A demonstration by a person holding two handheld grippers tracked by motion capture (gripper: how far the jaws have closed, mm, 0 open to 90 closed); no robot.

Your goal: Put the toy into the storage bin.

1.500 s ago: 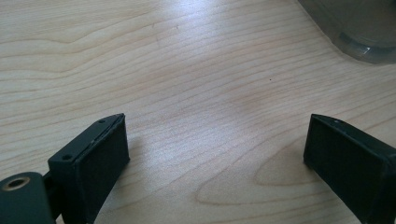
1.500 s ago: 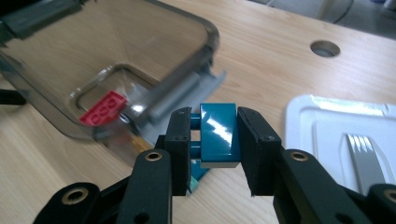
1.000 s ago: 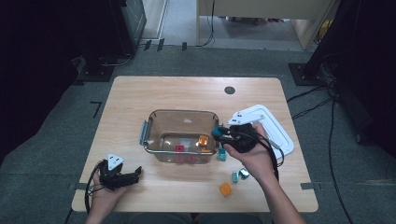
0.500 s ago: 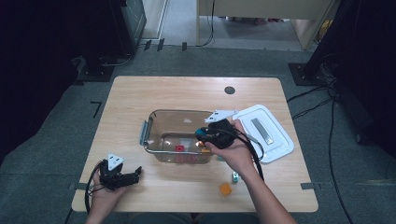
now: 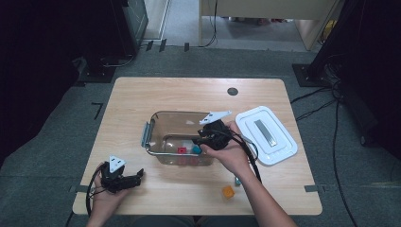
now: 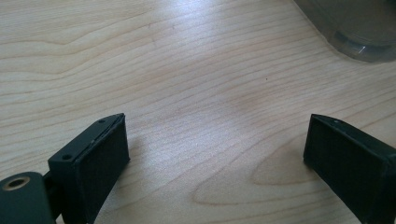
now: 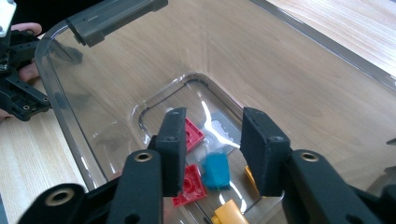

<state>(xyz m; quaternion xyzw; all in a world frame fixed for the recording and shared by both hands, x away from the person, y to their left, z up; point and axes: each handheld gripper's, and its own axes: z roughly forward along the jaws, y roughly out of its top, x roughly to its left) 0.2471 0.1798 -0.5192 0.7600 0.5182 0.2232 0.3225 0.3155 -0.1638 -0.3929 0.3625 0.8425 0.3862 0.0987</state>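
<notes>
Right gripper (image 7: 210,149): held over the near right part of the clear tub (image 5: 156,118), pointing down into it. Jaws part open and have just been widening; a blue block (image 7: 215,170) lies loose on the tub floor below the gap, pads not pressing it. Judged a drop-off: block released into the tub.

Tub contents: red pieces (image 7: 189,184) and yellow pieces (image 7: 229,213) beside the blue block.

Left gripper (image 6: 215,158): resting at the near left of the table (image 5: 142,94), jaws wide apart, nothing between them; judged parked while the other works.

Outside the tub, near right: orange block (image 5: 228,191) and a small teal block (image 5: 237,180), judged still to be collected.

White lid (image 5: 266,135): right of the tub, set aside so the tub stays open.
</notes>
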